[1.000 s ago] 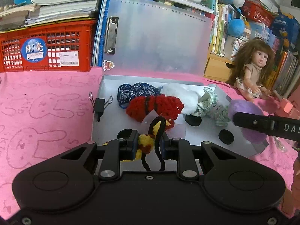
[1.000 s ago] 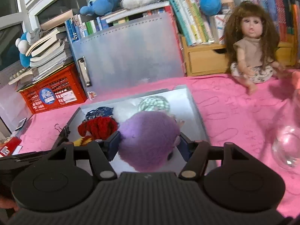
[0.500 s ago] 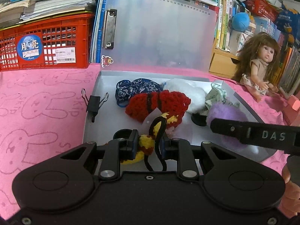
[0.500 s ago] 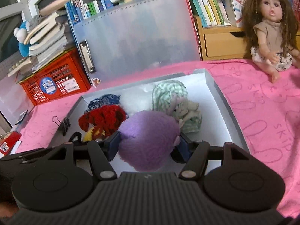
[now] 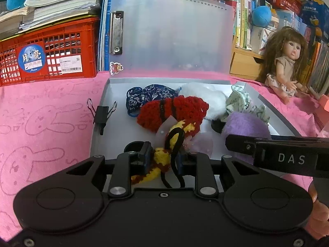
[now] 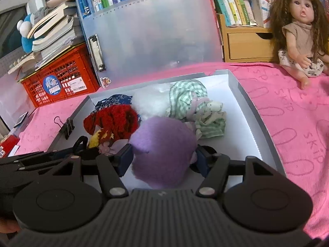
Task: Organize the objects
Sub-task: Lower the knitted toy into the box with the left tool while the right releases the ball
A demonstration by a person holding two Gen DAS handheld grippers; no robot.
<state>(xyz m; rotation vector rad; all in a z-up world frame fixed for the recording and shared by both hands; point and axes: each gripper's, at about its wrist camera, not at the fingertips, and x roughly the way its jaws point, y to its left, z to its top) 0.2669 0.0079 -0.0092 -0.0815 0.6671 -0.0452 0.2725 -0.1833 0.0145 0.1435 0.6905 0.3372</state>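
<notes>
My left gripper (image 5: 162, 157) is shut on a yellow and dark red knitted toy (image 5: 159, 156) with a black loop, low over the near part of the open white box (image 5: 98, 127). My right gripper (image 6: 163, 157) is shut on a purple plush ball (image 6: 164, 150), held over the box's (image 6: 253, 111) near right part; the ball also shows in the left wrist view (image 5: 244, 126). In the box lie a red crochet piece (image 5: 172, 111), a blue patterned cloth (image 5: 150, 94), a white fluffy item (image 5: 203, 96) and a green checked cloth (image 6: 189, 94).
A black binder clip (image 5: 100, 113) sits on the box's left wall. The clear lid (image 5: 174, 35) stands upright behind. A red crate (image 5: 49, 49) with books is back left. A doll (image 5: 287, 65) sits back right on the pink cloth (image 5: 45, 111), before bookshelves.
Both grippers have moved forward over the box with their loads. The purple ball has come down closer to the box floor, beside the left gripper.
</notes>
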